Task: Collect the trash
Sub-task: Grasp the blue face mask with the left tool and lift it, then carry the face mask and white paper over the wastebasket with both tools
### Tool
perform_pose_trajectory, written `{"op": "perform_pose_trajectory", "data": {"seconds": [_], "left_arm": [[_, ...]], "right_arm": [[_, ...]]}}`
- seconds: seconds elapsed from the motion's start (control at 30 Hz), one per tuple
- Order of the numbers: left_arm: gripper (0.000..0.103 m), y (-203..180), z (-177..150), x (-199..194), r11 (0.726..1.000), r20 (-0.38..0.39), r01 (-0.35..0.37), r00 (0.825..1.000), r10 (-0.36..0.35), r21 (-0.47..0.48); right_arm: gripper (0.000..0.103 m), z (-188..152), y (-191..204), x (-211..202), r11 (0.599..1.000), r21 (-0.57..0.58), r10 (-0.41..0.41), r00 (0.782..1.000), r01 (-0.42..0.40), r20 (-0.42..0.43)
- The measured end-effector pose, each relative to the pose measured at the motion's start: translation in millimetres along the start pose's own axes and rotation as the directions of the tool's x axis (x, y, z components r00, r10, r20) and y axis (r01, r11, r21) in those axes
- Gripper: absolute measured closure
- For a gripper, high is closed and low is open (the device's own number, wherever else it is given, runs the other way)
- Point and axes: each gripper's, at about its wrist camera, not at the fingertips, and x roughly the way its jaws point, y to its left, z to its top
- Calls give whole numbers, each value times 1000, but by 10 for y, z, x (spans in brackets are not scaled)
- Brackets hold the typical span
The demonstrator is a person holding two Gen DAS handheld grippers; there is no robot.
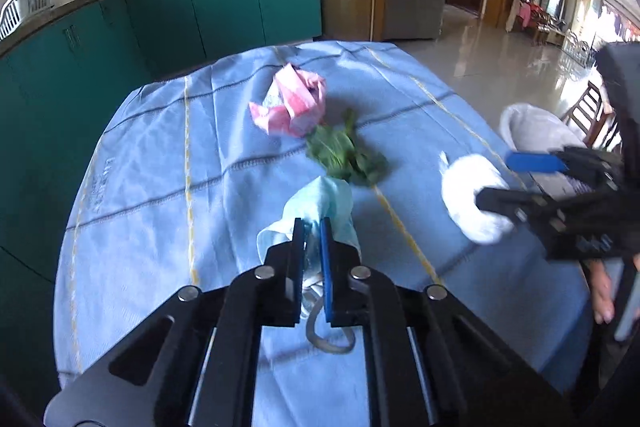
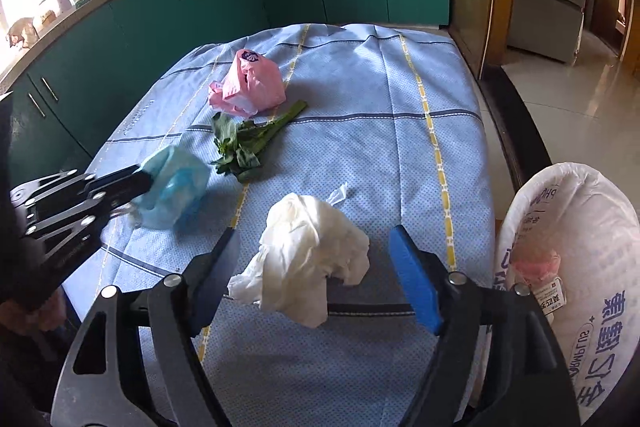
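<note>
The left gripper is clenched on a soft, crumpled blue face mask, its stretchy loop hanging below. The right gripper is released, its 2 jaws wide apart around a scrunched white tissue that lies between them on the blue checked tablecloth. At 12 o'clock from the tissue lie limp green leaves and a crinkly pink plastic bag. At 3 o'clock sits a round bin with a white bag.
</note>
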Motion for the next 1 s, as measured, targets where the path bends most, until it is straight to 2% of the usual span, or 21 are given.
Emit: {"op": "perform_pose_trajectory", "data": {"seconds": [0.1,0.2,0.27,0.3,0.33,0.47,0.6,0.67,0.73,0.77,0.8,0.83,0.87,0.93,1.0], "left_arm": [[94,11,-99,-187,999,2,31,1000,-31,10],[87,76,-149,-269,1000,-2,27,1000,-27,1],[65,124,-172,-232,1000,-10,-2,1000,2,-3],[44,141,-186,-192,1000,-23,-25,999,25,-9],[34,149,-197,-168,999,-30,-40,999,39,-15],[24,166,-257,-8,999,-58,-8,998,6,-34],[25,133,-293,160,999,-81,-28,996,25,-30],[33,116,-315,175,999,-73,-28,997,26,-24],[54,114,-338,164,999,-71,-19,997,17,-26],[60,119,-345,165,1000,-74,-11,997,9,-29],[71,130,-355,159,999,-80,3,997,-6,-35],[75,145,-371,146,999,-86,26,996,-30,-42],[78,147,-378,125,999,-83,32,996,-35,-44],[85,157,-392,74,999,-76,30,997,-33,-44],[86,181,-402,-6,998,-62,33,997,-36,-52]], "right_arm": [[24,-40,23,18,1000,-6,-9,1000,9,-5],[24,-62,38,34,1000,-4,-11,1000,11,-8],[21,-58,49,42,1000,-4,-13,1000,13,-8],[20,-49,54,50,1000,-2,-17,1000,17,-6],[19,-42,61,60,1000,0,-22,1000,22,-4],[19,-5,77,167,998,5,-68,997,68,-26],[19,17,149,283,993,-31,-120,992,118,-48],[19,11,198,321,989,-54,-141,989,138,-48],[19,3,243,354,987,-64,-154,987,151,-53],[24,0,261,364,986,-67,-155,986,151,-54],[29,-9,301,374,985,-76,-156,986,152,-52],[41,-22,328,374,984,-84,-162,985,158,-50],[48,-38,359,377,982,-90,-170,984,165,-50],[52,-78,414,357,984,-88,-158,986,154,-47],[53,-125,470,289,985,-84,-153,987,149,-40]]}}
